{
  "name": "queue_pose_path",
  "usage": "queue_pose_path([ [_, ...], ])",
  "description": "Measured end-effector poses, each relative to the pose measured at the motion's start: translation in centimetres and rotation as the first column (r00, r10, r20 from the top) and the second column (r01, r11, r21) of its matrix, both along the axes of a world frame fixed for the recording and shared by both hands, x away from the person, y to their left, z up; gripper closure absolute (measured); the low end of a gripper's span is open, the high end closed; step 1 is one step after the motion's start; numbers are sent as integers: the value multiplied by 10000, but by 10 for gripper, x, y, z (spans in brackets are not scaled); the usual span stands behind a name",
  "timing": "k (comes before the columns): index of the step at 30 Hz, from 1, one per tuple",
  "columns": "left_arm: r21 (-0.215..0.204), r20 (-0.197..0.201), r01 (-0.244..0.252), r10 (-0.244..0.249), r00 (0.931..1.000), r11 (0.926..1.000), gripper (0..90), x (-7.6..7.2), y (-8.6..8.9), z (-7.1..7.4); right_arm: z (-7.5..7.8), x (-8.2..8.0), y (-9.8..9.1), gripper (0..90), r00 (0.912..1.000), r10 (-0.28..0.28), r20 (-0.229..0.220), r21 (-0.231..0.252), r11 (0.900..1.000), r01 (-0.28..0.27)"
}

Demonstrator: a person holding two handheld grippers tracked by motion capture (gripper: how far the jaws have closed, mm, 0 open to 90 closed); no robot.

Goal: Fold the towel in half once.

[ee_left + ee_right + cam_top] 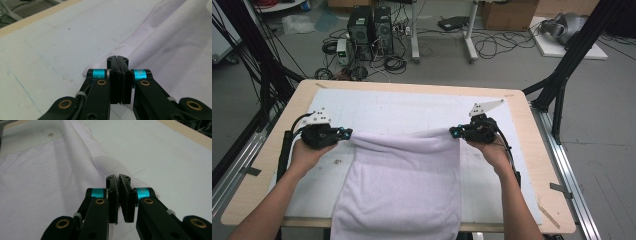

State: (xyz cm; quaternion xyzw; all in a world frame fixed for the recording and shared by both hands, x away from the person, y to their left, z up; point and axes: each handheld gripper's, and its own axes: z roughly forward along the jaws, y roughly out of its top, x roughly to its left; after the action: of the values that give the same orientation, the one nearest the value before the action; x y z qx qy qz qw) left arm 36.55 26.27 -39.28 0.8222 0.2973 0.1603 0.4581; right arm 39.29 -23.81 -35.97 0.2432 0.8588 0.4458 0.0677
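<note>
1. left gripper [346, 133]: jaws pinched tight on the near-left corner of the white towel [404, 180].
2. right gripper [454, 132]: jaws clamped on the opposite corner.
3. the towel's gripped edge is lifted and sags between them; the rest lies on the white mat [412, 107] and hangs over the near edge of the wooden table [532, 150].

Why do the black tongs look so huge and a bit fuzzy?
In both gripper views the camera sits right behind the tongs, so left tongs and right tongs loom large and soft; the towel looks sharper in the evenly lit high view.
</note>
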Motion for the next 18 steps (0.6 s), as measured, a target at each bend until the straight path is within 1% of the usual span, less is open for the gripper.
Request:
queue_pose_path([
  [1, -54, -19, 24, -24, 10000, 10000, 885, -7, 2, -3, -1, -5, -1, 860, 10000, 17, -7, -40, 10000, -17],
  [2, -136, -86, 81, -82, 9999, 9999, 885, -14, 4, -6, -2, -10, -2, 860, 10000, 58, -13, 89, 9999, -58],
  [4, -33, -103, 204, -204, 9997, 9998, 885, -25, 6, -12, -7, -21, -5, 860, 10000, 90, 18, 142, 9999, -90],
  [5, 25, -126, 254, -253, 9996, 9997, 885, -30, 6, -15, -10, -26, -6, 860, 9999, 98, 107, 187, 9998, -100],
  [6, 15, -149, 310, -309, 9994, 9995, 885, -35, 6, -18, -13, -31, -6, 860, 9999, 116, 9, 174, 9998, -116],
  [7, 57, -192, 369, -368, 9991, 9993, 884, -39, 6, -21, -17, -35, -6, 860, 10000, 85, 5, 83, 9999, -85],
  [9, 88, -302, 419, -416, 9987, 9991, 883, -43, 6, -25, -25, -41, -6, 860, 9998, 101, -143, 170, 9998, -98],
  [11, 226, -387, 506, -497, 9980, 9985, 886, -46, 5, -29, -31, -43, -5, 855, 9994, 118, -340, -117, 9999, -122],
  [12, 271, -489, 549, -535, 9974, 9981, 873, -46, 5, -30, -32, -44, -5, 845, 9995, 98, -294, -160, 9998, -103],
  [13, 287, -527, 571, -555, 9971, 9980, 823, -46, 5, -30, -33, -45, -6, 807, 9994, 105, -323, 21, 9999, -105],
  [14, 317, -558, 605, -586, 9967, 9977, 788, -46, 5, -29, -33, -45, -8, 748, 9994, 59, -352, 49, 10000, -58],
  [15, 284, -546, 615, -599, 9967, 9977, 758, -45, 5, -28, -32, -45, -10, 717, 9992, -75, -385, 110, 9999, 79],
  [16, 277, -500, 556, -542, 9973, 9981, 744, -43, 5, -25, -31, -44, -12, 701, 9990, -94, -440, 241, 9997, 105],
  [18, 159, -462, 421, -414, 9981, 9990, 700, -38, 5, -19, -27, -44, -16, 656, 9991, -267, -333, 325, 9991, 278],
])
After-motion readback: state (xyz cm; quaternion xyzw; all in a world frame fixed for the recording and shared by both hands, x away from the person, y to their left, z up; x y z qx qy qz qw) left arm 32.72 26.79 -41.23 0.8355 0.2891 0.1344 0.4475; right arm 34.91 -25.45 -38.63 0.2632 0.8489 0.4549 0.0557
